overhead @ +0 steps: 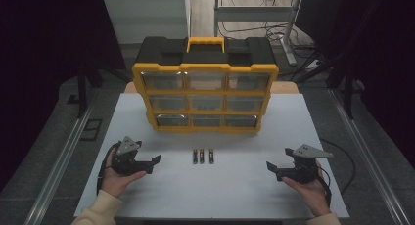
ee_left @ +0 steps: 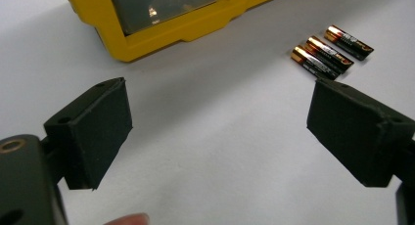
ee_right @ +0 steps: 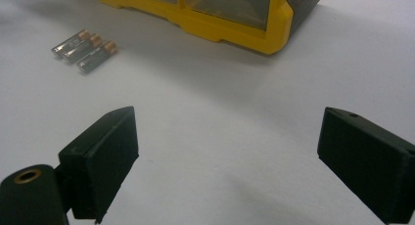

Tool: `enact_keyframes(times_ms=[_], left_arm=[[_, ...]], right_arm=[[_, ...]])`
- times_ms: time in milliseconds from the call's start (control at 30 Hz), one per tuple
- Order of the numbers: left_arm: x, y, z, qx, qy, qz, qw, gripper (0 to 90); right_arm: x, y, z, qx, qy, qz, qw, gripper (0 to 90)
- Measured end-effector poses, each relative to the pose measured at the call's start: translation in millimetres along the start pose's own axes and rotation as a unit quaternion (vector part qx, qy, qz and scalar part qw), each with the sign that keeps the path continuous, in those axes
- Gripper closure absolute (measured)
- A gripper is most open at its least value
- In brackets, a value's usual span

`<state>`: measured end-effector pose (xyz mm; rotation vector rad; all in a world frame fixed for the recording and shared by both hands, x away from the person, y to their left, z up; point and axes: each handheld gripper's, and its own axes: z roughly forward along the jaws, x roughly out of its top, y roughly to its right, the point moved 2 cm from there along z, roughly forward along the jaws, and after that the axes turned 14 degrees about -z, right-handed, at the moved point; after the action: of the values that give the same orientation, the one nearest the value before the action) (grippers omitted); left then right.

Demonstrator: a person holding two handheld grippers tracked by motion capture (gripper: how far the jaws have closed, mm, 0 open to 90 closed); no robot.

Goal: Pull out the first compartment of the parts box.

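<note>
Three small black-and-gold cylindrical batteries (overhead: 202, 156) side by side on the white tabletop (overhead: 210, 191), midway between both grippers and just in front of the organizer. Nearest, at the table's front corners: left gripper (overhead: 155, 164), black, held in a hand (overhead: 117, 178), jaws spread wide with nothing between; right gripper (overhead: 272, 168), likewise held in a hand (overhead: 308, 188), jaws spread, empty. Beyond the batteries, upright: yellow-and-black plastic parts organizer (overhead: 205, 95) with clear drawers in three rows of three, yellow carry handle (overhead: 205, 40) on top.

The drawer contents of the organiser (overhead: 205, 90) are too murky to tell.
</note>
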<state>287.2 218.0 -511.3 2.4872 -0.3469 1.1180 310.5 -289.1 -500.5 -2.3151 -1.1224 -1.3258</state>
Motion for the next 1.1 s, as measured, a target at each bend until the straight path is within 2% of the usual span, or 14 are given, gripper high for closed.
enact_keyframes(times_ms=[200, 667, 1100], left_arm=[[0.7, -2.3, 1.0, 0.000, 0.002, -0.007, 1.0000, 10.2], [-1.2, 0.6, -1.4, -0.003, 0.008, 0.006, 0.9999, 10.1], [0.9, -1.8, -1.9, 0.003, 0.018, 0.009, 0.9998, 10.1]], right_arm=[[-3.8, 2.0, 2.9, 0.003, -0.006, 0.004, 1.0000, 8.7], [-3.9, 2.3, -1.2, -0.016, -0.007, 0.011, 0.9998, 9.2], [-6.8, 4.6, -0.6, -0.020, -0.014, 0.015, 0.9996, 9.5]])
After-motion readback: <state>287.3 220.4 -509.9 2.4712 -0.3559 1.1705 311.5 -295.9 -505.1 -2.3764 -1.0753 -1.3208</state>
